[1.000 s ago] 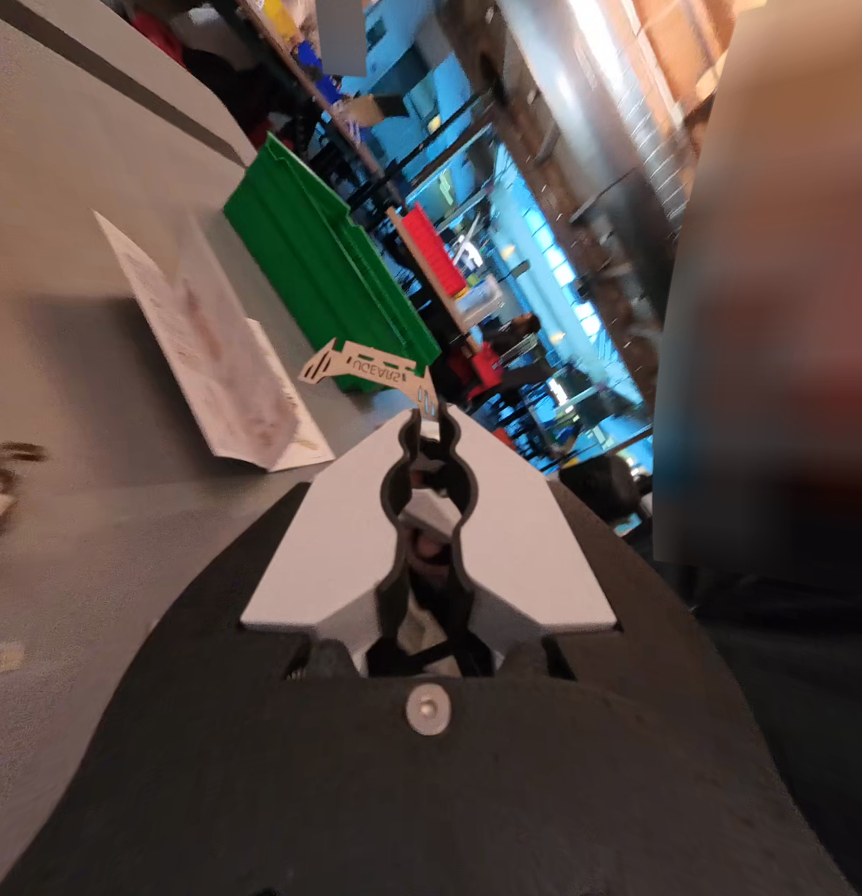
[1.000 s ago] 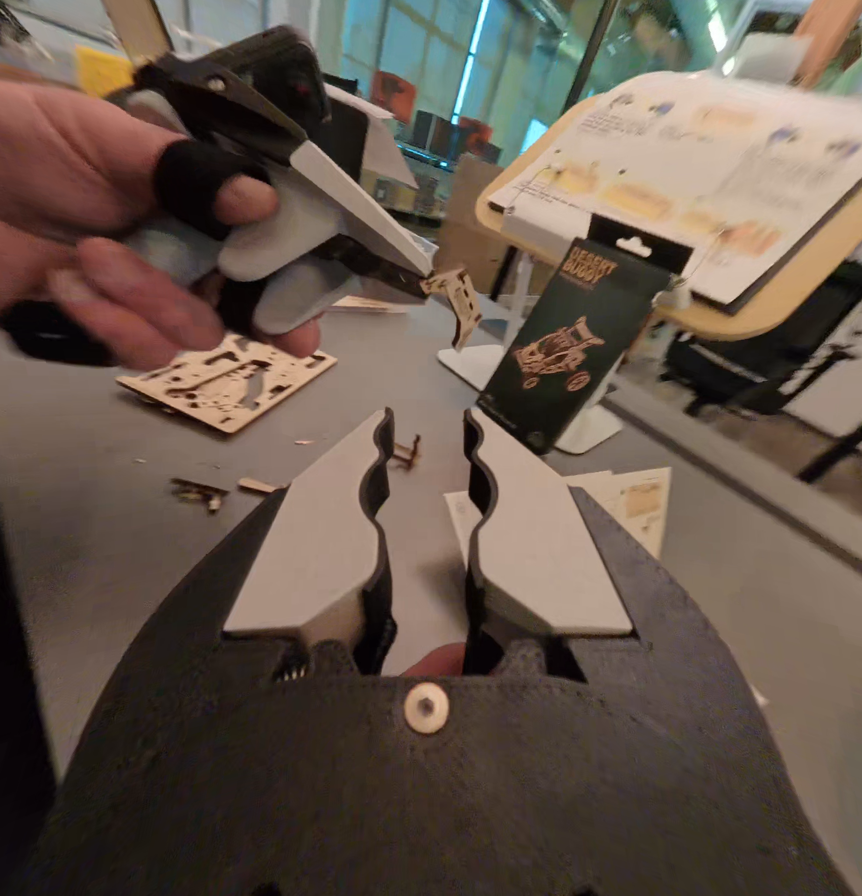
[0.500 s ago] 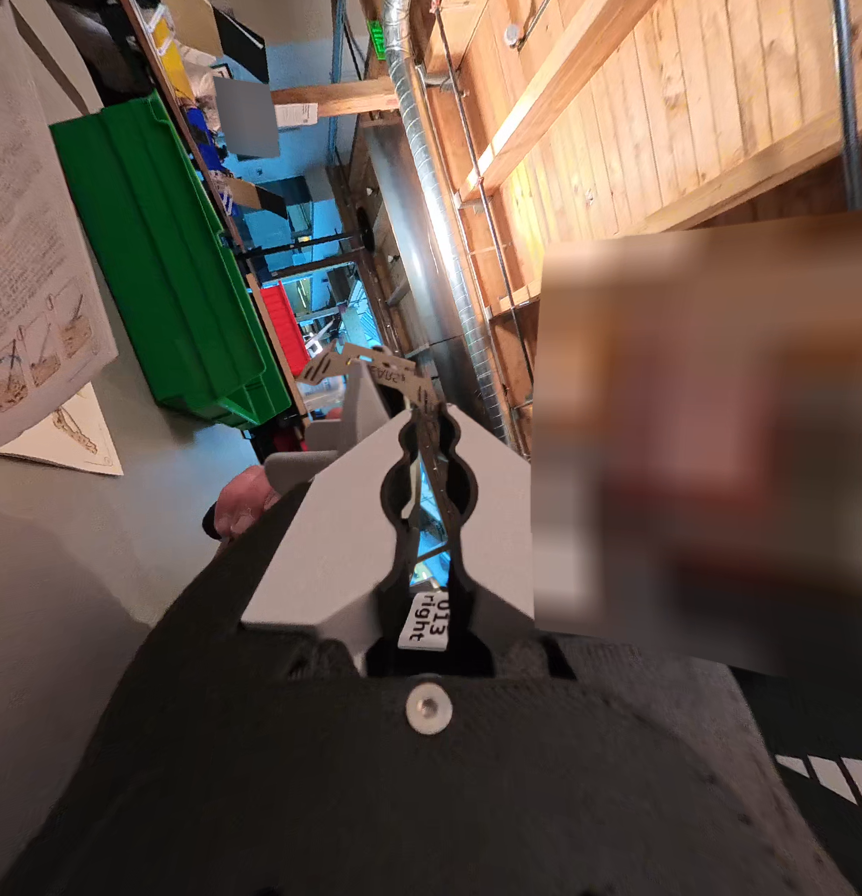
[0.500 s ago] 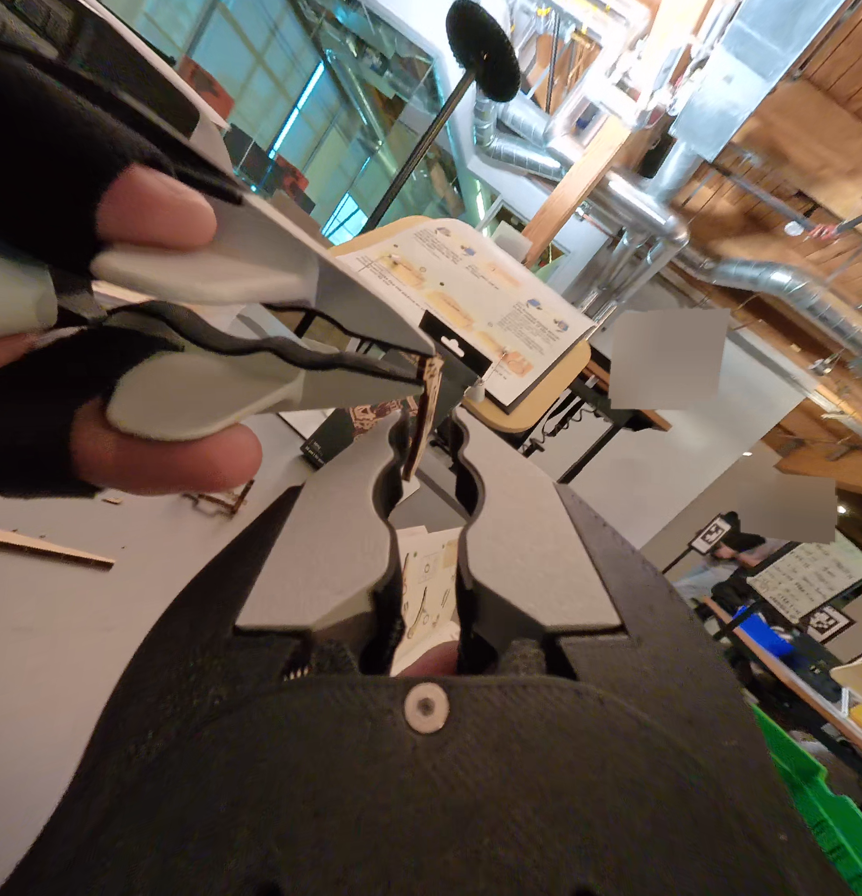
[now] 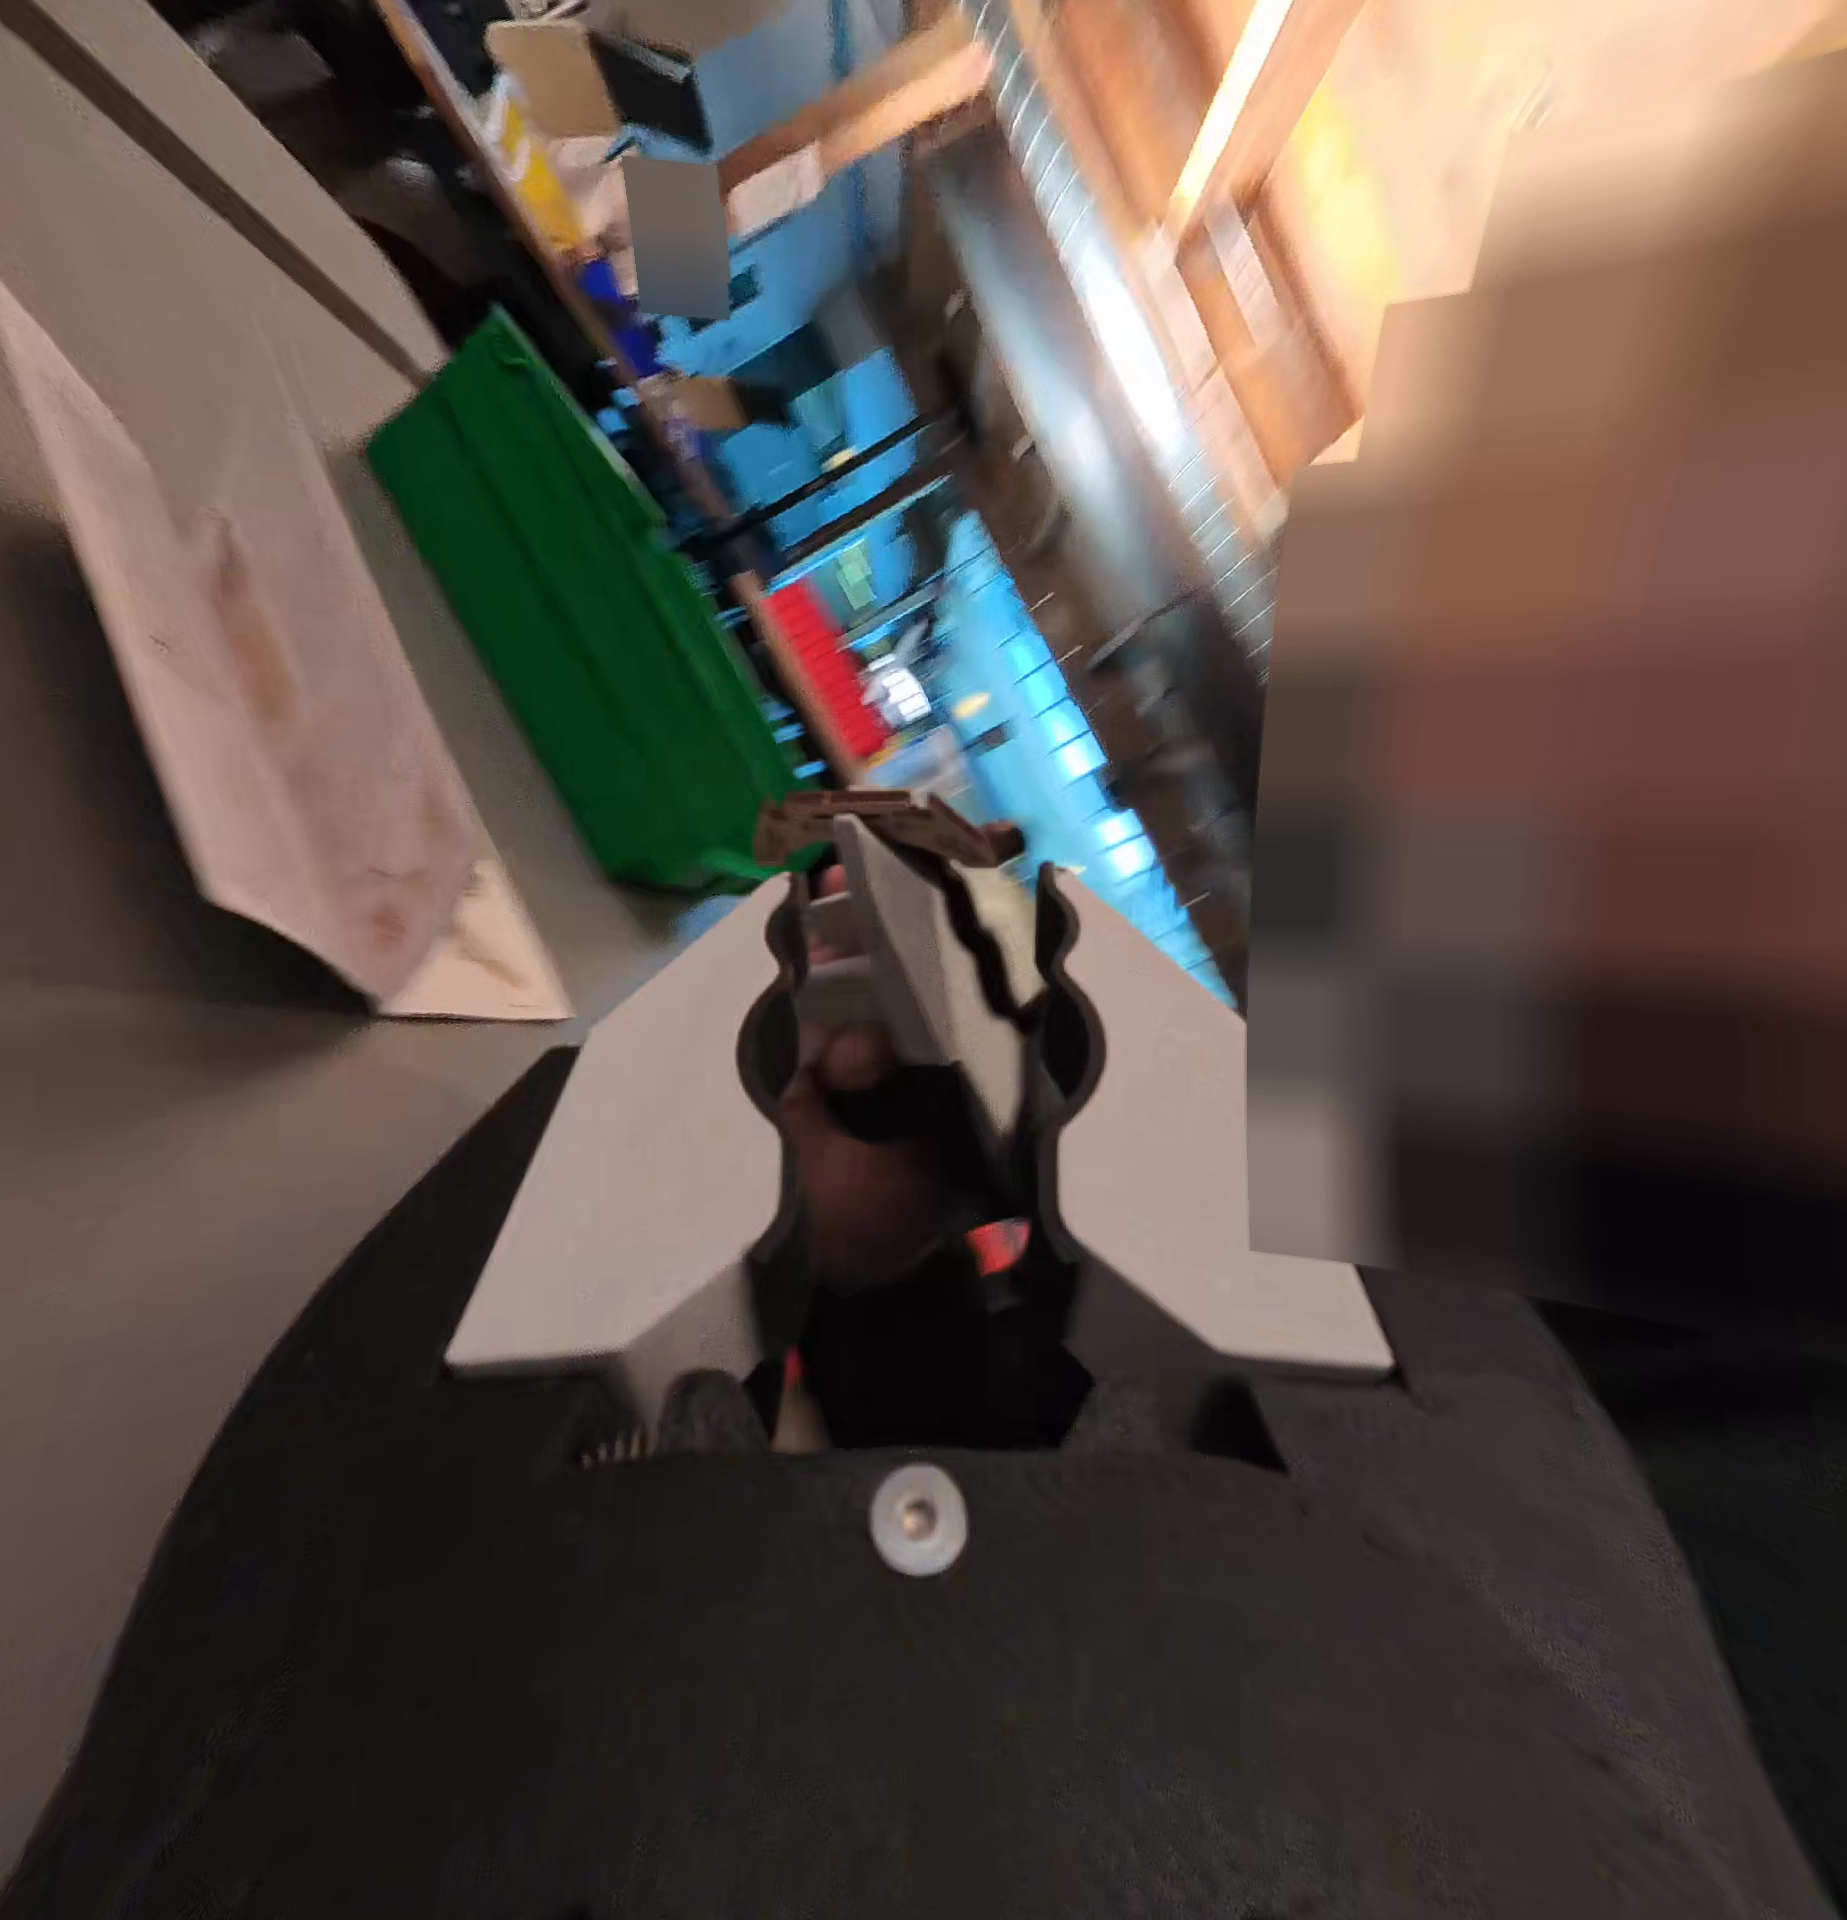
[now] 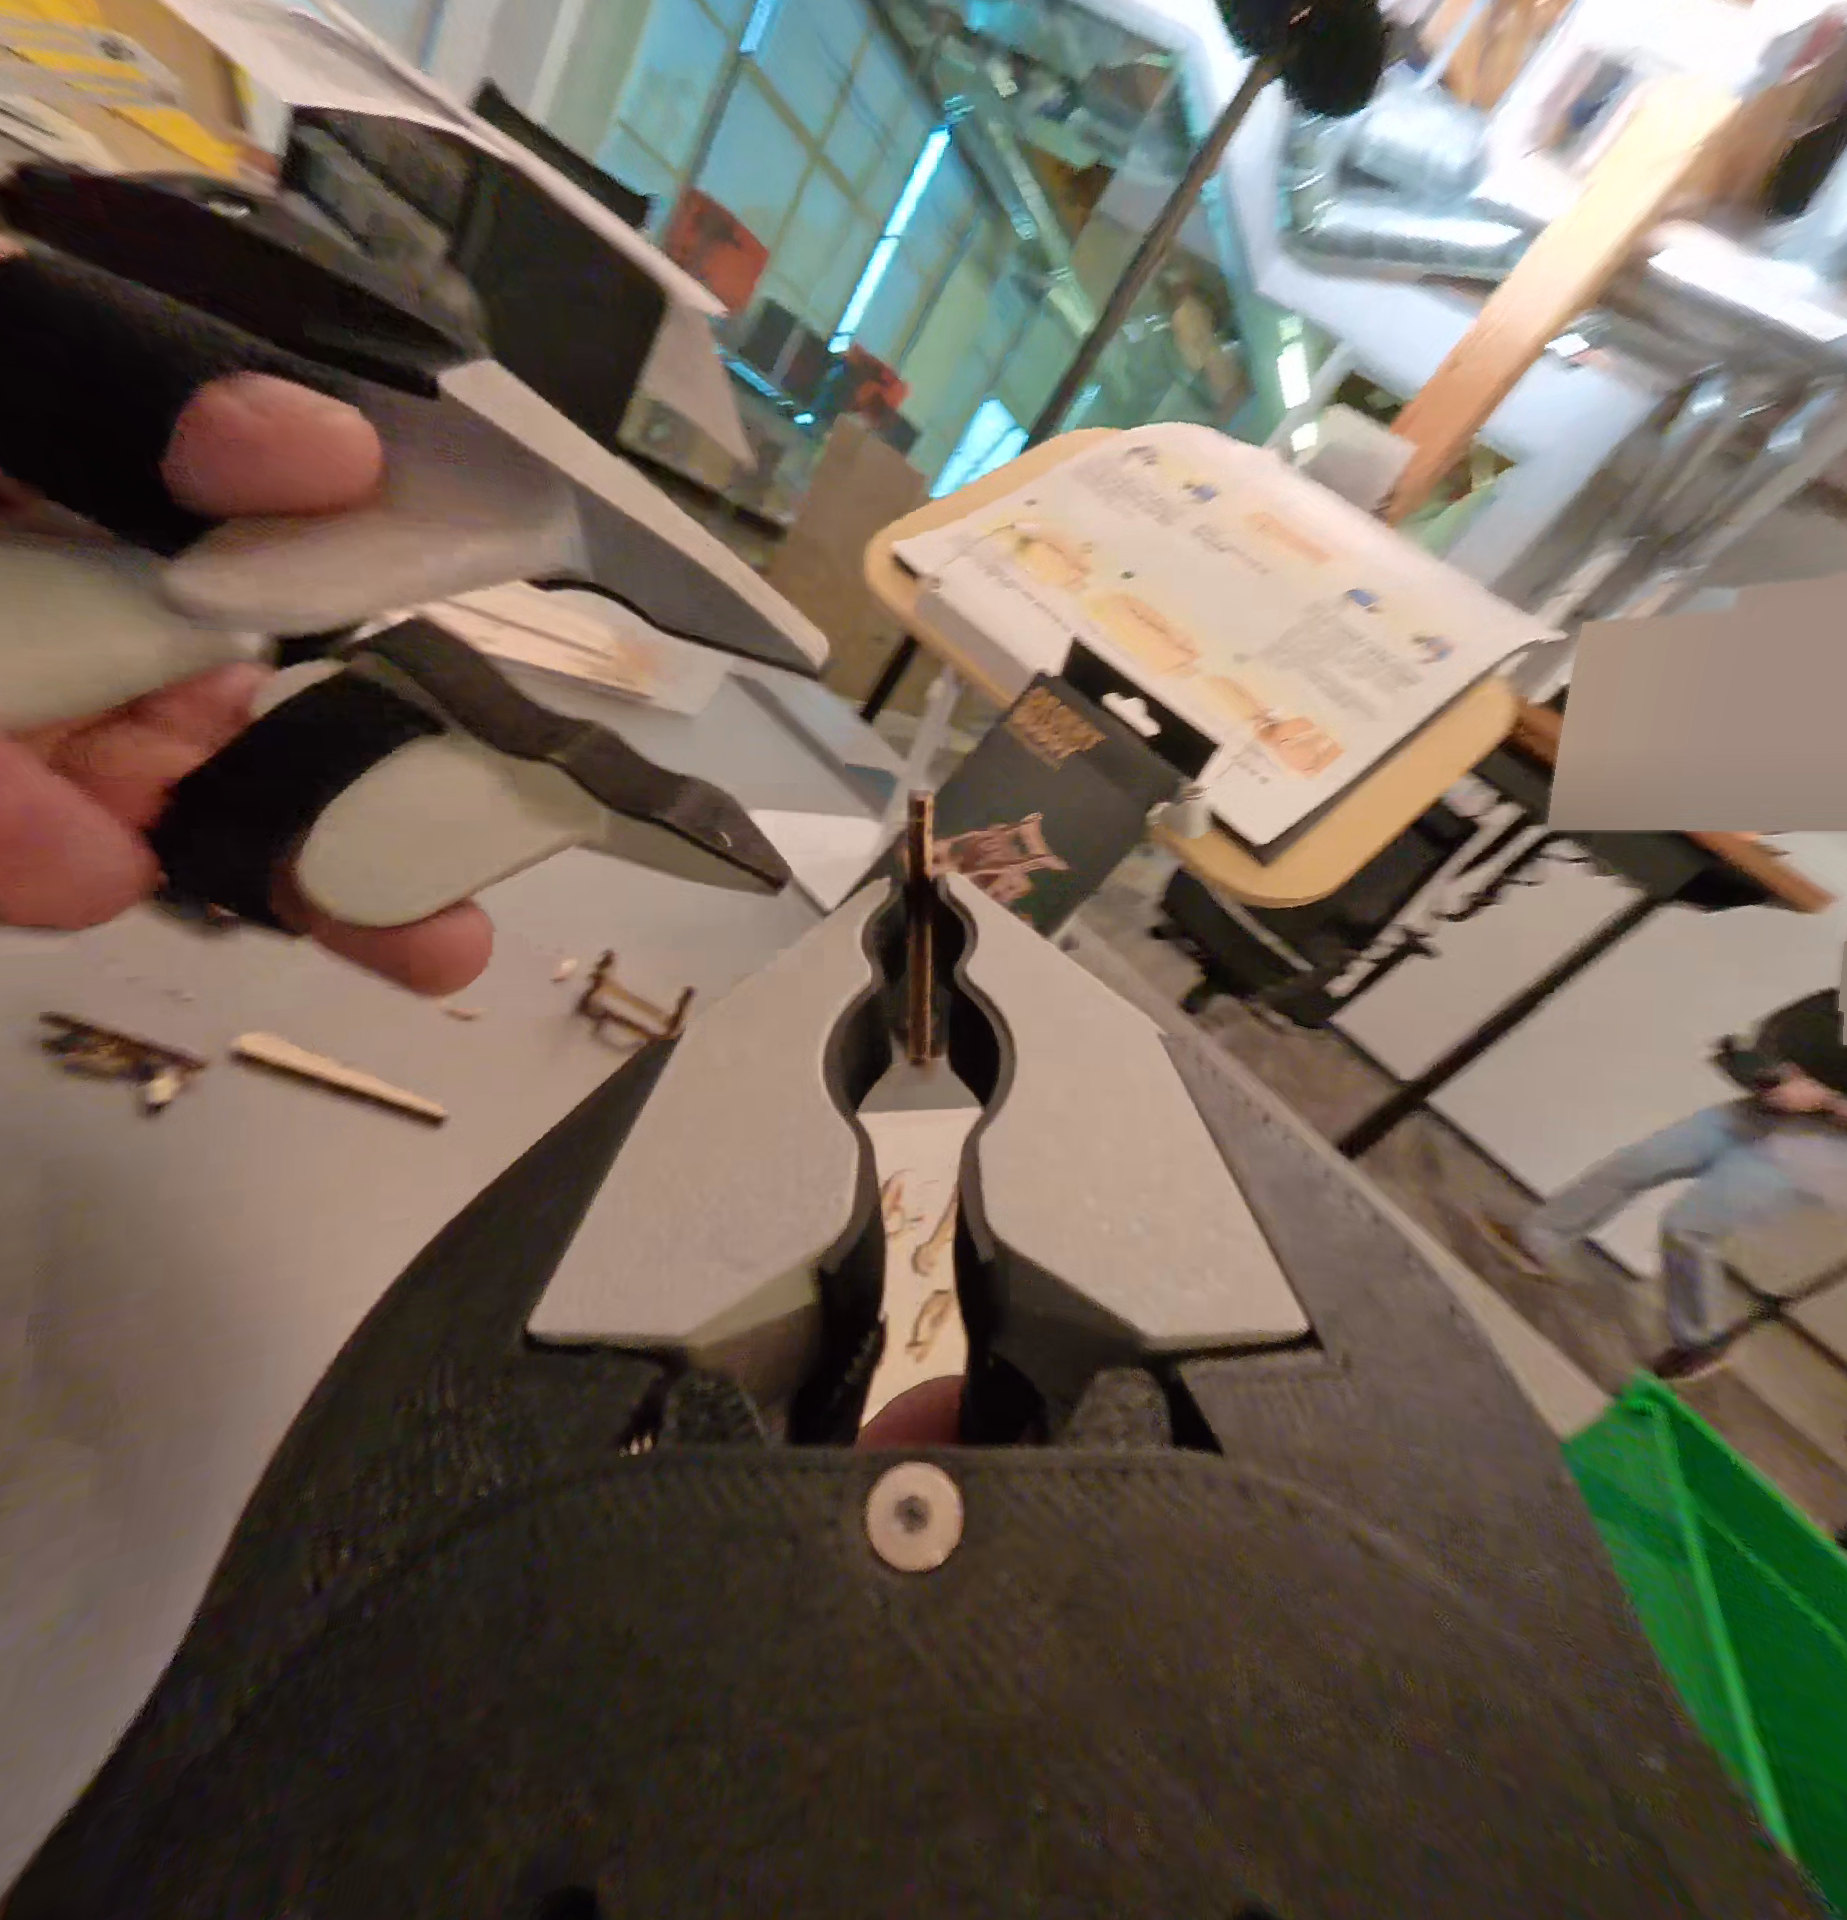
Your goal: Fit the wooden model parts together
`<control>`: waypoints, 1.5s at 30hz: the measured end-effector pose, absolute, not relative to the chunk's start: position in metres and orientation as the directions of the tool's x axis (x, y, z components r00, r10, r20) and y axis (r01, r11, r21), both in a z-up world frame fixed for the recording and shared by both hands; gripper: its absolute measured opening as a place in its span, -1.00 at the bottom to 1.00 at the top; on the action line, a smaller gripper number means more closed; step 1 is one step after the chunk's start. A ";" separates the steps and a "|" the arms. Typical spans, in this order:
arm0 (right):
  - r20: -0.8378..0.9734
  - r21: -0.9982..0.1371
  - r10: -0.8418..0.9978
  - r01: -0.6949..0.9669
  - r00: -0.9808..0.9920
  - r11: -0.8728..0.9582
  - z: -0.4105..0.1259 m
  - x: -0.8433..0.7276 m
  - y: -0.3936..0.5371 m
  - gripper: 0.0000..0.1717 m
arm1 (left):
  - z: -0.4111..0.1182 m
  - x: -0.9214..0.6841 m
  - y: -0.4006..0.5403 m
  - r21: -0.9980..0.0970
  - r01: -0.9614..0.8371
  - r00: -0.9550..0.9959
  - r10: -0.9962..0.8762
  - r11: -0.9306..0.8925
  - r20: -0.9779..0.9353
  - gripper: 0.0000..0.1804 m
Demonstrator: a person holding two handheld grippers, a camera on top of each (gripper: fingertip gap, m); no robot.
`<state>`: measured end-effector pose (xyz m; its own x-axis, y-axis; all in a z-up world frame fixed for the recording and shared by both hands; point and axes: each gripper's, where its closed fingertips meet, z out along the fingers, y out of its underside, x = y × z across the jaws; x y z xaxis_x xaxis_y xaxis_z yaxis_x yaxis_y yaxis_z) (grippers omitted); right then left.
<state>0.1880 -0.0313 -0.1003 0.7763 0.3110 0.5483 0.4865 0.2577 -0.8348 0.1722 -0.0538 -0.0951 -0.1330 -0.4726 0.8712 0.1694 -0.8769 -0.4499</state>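
The thin, flat, pale wooden model part (image 6: pixel 920 935) stood edge-on and upright between the grey fingertips of the right tongs (image 6: pixel 920 904), which were closed on it, with its top poking out beyond the tips. In the left wrist view the same piece appeared as a brown slotted strip (image 5: pixel 883 831) lying across the tip of the right tongs, just beyond the left tongs' own tips.

The left tongs (image 5: pixel 919 904) stood wide open with nothing in their grip; in the right wrist view they (image 6: pixel 794 779) hovered just to the left of the held part, apart from it, gripped by a hand (image 6: pixel 88 748) in a black fingerless glove.

On the grey surface (image 6: pixel 223 1247) at near left lay a small dark wooden frame piece (image 6: pixel 633 1003), a pale wooden sliver (image 6: pixel 337 1075) and dark offcuts (image 6: pixel 119 1055). Farther off stood a black printed card (image 6: pixel 1054 810) and, to its right, a tilted tan board carrying an instruction sheet (image 6: pixel 1210 623). A green plastic bin (image 5: pixel 566 623) sat beyond a blurred white paper sheet (image 5: pixel 223 675) in the left wrist view.
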 end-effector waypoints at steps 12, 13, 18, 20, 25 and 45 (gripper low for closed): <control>0.126 -0.967 0.807 0.254 0.576 -0.030 -0.134 0.159 -0.063 -0.99 | -0.123 0.172 -0.067 -0.909 -0.416 0.045 -0.999 -0.035 0.018 -0.67; 0.121 -0.965 0.816 0.259 0.566 -0.036 -0.136 0.158 -0.065 -0.99 | -0.126 0.172 -0.071 -0.900 -0.435 0.017 -1.000 0.008 -0.017 -0.75; 0.132 -0.954 0.836 0.298 0.533 -0.039 -0.145 0.157 -0.069 -0.99 | -0.134 0.172 -0.080 -0.864 -0.489 -0.037 -0.993 0.116 -0.112 -0.92; 0.138 -0.951 0.840 0.307 0.525 -0.036 -0.146 0.156 -0.071 -0.99 | -0.136 0.172 -0.082 -0.858 -0.493 -0.045 -0.989 0.144 -0.140 -0.93; 0.127 -0.960 0.828 0.278 0.546 -0.037 -0.145 0.157 -0.070 -0.93 | -0.134 0.170 -0.081 -0.853 -0.490 -0.026 -0.981 0.179 -0.191 -0.99; 0.151 -0.971 0.791 0.240 0.594 0.004 -0.145 0.160 -0.073 -0.96 | -0.135 0.172 -0.081 -0.888 -0.444 -0.019 -0.992 0.118 -0.123 -0.98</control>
<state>0.1602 -0.0732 -0.1447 0.5936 0.7905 0.1506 0.2404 0.0044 -0.9707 0.1722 -0.0812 -0.1351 -0.0186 -0.9922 -0.1230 -0.4443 0.1184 -0.8880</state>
